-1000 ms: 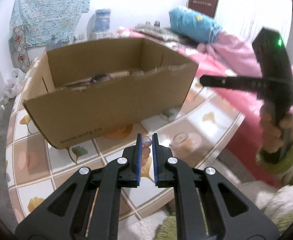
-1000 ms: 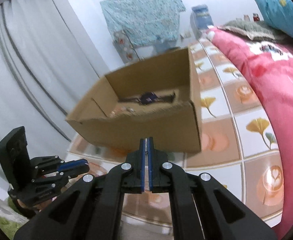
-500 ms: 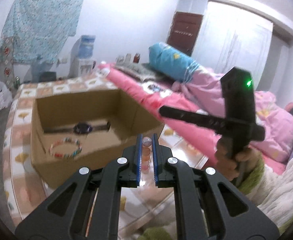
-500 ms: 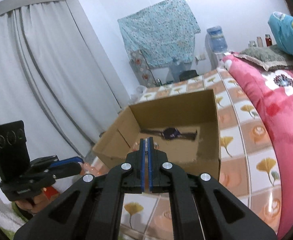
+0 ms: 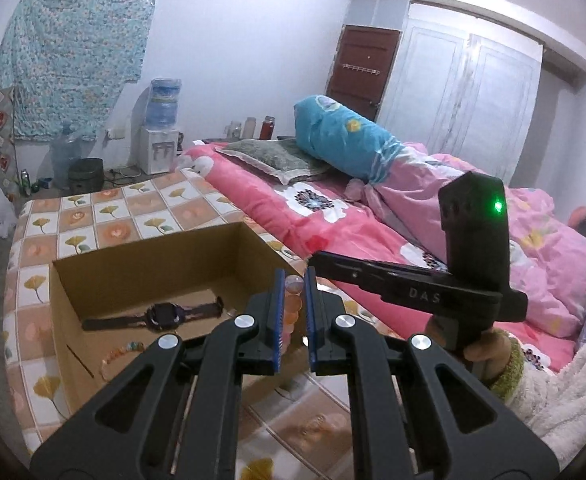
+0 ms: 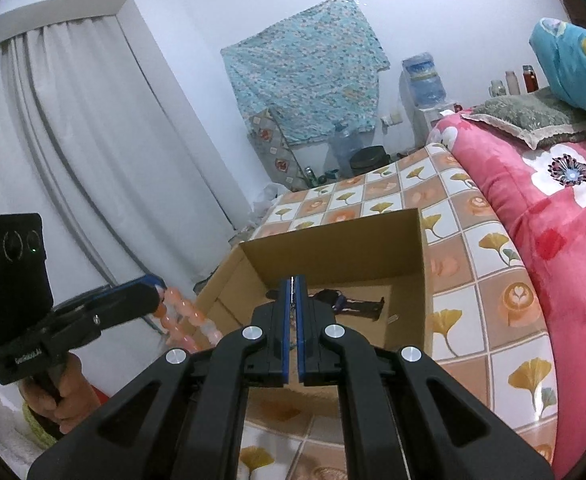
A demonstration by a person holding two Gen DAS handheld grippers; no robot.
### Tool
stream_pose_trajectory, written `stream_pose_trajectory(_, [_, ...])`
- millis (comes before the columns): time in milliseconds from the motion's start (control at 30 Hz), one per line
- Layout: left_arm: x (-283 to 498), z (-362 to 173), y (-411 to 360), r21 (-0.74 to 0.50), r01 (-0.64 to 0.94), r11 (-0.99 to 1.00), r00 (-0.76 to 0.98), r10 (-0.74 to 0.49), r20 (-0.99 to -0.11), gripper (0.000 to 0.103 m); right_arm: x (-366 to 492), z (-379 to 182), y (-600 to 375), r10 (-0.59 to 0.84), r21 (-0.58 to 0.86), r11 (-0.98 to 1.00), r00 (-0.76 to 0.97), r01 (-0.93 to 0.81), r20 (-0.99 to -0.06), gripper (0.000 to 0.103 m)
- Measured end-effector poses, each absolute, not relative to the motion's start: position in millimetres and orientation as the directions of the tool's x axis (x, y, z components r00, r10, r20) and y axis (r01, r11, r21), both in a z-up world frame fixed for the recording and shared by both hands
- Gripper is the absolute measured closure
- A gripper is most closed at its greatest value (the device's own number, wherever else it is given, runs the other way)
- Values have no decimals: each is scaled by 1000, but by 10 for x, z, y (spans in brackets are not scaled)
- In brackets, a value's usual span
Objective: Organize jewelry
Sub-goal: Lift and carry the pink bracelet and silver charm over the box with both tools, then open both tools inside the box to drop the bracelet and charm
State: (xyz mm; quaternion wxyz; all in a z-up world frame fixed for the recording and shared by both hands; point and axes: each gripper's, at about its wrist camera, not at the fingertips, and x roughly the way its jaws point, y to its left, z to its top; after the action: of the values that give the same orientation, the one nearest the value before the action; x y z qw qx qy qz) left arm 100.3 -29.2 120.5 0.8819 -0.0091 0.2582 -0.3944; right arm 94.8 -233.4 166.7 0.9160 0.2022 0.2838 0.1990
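Now the left hand-held gripper (image 5: 293, 312) is clenched on a strand of pale orange and pink beads (image 6: 181, 316). In the left wrist view the beads show between its blue pads, and in the right wrist view the strand dangles below the tips, just outside the left wall of the cardboard box (image 5: 141, 256). The right hand-held gripper (image 6: 293, 320) is pinched fully together at the near edge of the box. Something thin seems to hang between its pads, though I cannot tell what it is.

Judging by the task, the step in hand is carrying the strand over the box and laying it inside. To do it well, the left gripper should clear the box wall with the whole hanging loop, not only the tips, since a trailing bead could catch on the rim. It should lower until the lowest beads rest on the box floor before letting go, so the strand pools rather than bounces.

Farther in, a beaded bracelet (image 5: 123, 354) lies on the near left of the floor and a dark wristwatch (image 5: 165, 316) lies across the middle. The bare patch to the right of the watch looks like the best spot. The box sits on a bed with a tiled-print sheet (image 6: 469, 248), a soft base, so a gentle release matters.
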Motion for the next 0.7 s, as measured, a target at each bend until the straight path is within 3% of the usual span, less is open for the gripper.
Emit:
stream_pose_trajectory(200, [1461,1064,-362,-246,646,722,536,-659,-527,94,1152,1581,-2460,462,495,842,762,-215,-454,100])
stream_pose_trajectory(700, [2451,180,-728,-355,550,756,290,-572,-767,94,1417,1399,-2659,445,514,841,754,-168,-483,100])
